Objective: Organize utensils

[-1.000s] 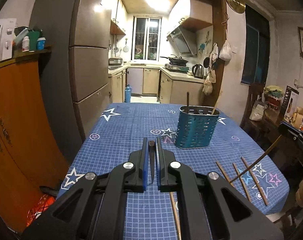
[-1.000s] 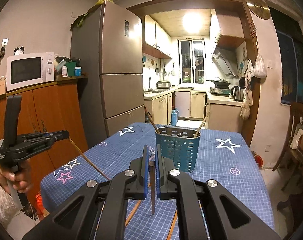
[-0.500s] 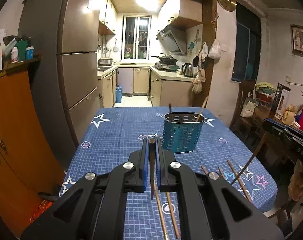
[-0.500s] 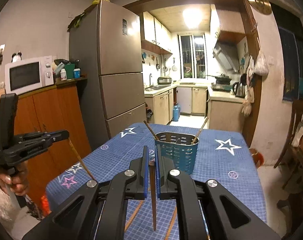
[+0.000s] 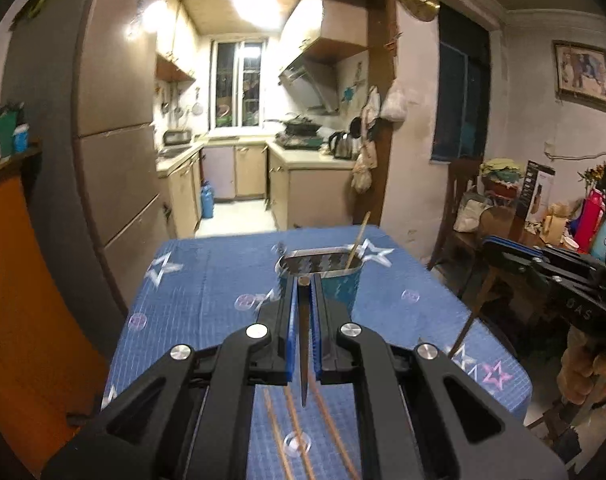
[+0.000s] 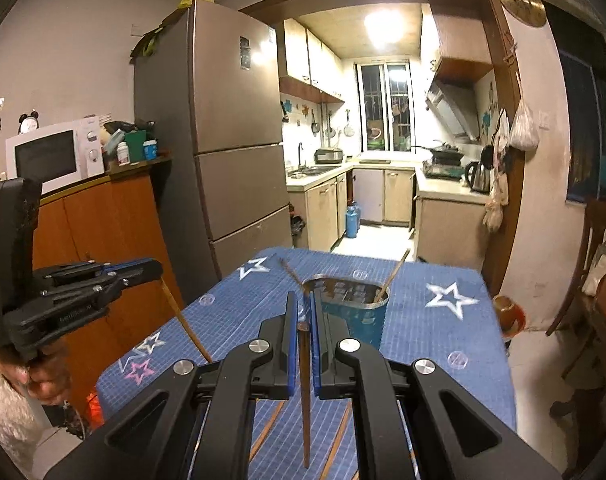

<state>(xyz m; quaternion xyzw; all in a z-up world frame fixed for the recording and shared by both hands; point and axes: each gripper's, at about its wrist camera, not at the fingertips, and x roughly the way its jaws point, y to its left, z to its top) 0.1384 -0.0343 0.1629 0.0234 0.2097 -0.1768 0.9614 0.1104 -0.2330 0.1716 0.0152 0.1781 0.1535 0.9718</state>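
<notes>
A teal perforated utensil holder [image 5: 335, 284] stands on the blue star-patterned table [image 5: 207, 280], with chopsticks leaning in it; it also shows in the right wrist view [image 6: 351, 312]. My left gripper [image 5: 303, 280] is shut on a dark chopstick [image 5: 303, 352] hanging down between the jaws, just before the holder's rim. My right gripper [image 6: 301, 300] is shut on a brown chopstick [image 6: 305, 392], also hanging down, near the holder. Each gripper appears in the other's view: the left gripper [image 6: 143, 270], the right gripper [image 5: 499, 246]. Several loose chopsticks [image 5: 291, 432] lie on the table below.
A tall fridge [image 6: 223, 140] and an orange cabinet [image 6: 99, 240] with a microwave [image 6: 55, 158] stand left of the table. A chair [image 5: 459, 208] and cluttered side table [image 5: 543, 216] stand to the right. The kitchen lies beyond the far table edge.
Both grippers have risen and moved forward toward the holder, each still holding its chopstick. The holder now sits just beyond the left fingertips.
</notes>
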